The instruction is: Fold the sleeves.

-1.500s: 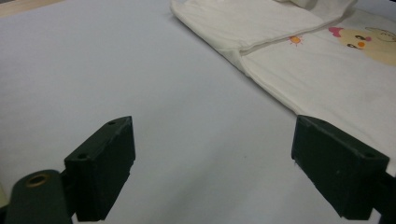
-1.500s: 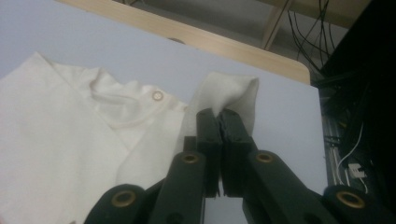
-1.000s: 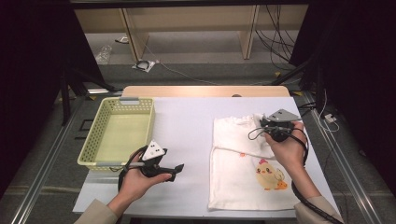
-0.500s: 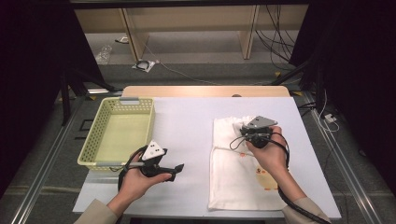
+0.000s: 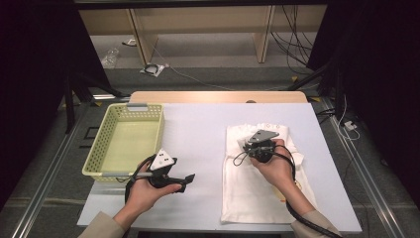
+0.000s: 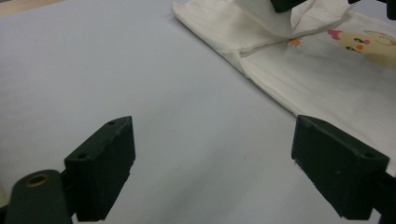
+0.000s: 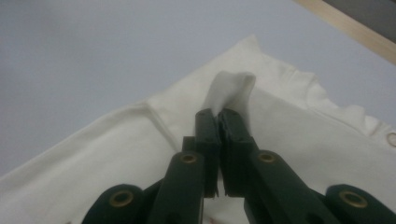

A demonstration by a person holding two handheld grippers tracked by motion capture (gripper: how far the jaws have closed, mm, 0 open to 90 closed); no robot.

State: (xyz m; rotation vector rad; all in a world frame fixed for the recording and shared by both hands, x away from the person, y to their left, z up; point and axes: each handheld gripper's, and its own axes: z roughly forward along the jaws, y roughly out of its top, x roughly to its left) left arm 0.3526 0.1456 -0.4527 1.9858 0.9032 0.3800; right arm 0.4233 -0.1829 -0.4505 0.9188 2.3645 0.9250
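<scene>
The right gripper (image 5: 249,145) is closed on a fold of the white shirt (image 5: 247,193). In the right gripper view the two black jaws stand almost together, and a small piece of the cloth (image 7: 231,91) is pinched between their tips and rises a little above them. The rest of the shirt lies flat on the surface (image 5: 198,129) under this gripper and spreads to both sides of it and behind it, toward the person. In the high view the right hand (image 5: 272,166) is over the upper half of the shirt.

The left gripper (image 5: 190,178) is wide open and holds nothing. In the left gripper view its jaws stand far apart with only the bare surface (image 6: 140,93) between them. The shirt (image 6: 299,74) lies ahead of it and to its right side, well apart from the tips, and a small printed picture (image 6: 359,42) is on the cloth there. The yellow basket (image 5: 106,141) stands just beside the left hand (image 5: 148,191), on its outer side.
</scene>
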